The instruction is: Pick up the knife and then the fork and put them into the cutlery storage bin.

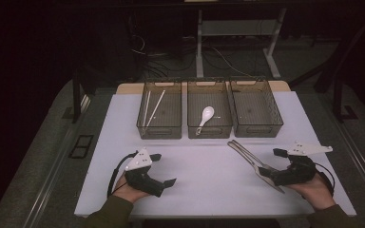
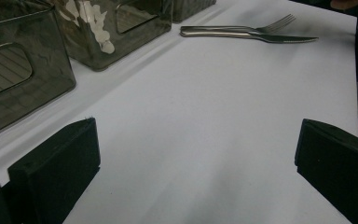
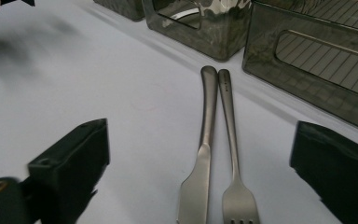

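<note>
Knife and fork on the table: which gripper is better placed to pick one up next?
Right. The right gripper sits at the knife and fork, which lie between its open jaws in the right gripper view. The left gripper, also open, rests apart from them over bare table.

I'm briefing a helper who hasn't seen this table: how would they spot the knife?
Start at the right bin of the three dark ones at the table's far side. In front of it two steel pieces lie side by side, between the right gripper's open jaws. The knife has a flat, broad blade; the fork beside it ends in tines.
</note>
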`<action>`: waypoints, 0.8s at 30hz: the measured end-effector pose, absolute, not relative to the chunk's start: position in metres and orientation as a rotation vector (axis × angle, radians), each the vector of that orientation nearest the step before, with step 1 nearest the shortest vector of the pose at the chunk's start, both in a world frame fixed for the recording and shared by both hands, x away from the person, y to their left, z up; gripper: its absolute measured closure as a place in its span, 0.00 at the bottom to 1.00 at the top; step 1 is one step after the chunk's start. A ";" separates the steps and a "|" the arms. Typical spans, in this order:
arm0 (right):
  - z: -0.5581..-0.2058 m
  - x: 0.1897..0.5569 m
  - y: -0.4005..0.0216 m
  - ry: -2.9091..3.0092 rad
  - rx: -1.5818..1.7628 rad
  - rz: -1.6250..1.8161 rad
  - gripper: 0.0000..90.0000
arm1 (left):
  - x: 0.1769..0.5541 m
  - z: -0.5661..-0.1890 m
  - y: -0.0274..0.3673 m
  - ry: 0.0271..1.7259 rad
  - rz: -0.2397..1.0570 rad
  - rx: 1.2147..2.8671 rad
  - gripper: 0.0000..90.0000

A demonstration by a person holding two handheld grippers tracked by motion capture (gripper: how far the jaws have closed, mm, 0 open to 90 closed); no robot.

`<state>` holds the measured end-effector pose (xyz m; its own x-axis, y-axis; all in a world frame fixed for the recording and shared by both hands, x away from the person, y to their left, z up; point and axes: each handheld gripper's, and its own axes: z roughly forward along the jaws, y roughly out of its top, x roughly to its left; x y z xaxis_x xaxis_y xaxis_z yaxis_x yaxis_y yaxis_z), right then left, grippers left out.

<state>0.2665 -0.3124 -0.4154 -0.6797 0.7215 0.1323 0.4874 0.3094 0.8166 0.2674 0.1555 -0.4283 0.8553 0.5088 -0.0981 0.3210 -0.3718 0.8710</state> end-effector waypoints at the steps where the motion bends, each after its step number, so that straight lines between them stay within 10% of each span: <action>1: -0.415 0.268 -0.313 2.324 1.108 1.296 0.06 | 0.267 -0.428 0.155 0.606 0.228 1.992 0.00; 24: -0.409 0.310 -0.303 2.423 1.193 1.090 0.39 | 0.267 -0.429 0.154 0.604 0.210 1.992 0.00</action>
<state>0.3096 -0.3031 -0.4087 -0.6430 0.7575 0.1134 0.5875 0.3927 0.7076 0.2670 0.1543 -0.4287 0.8598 0.4992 -0.1072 0.3248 -0.3728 0.8692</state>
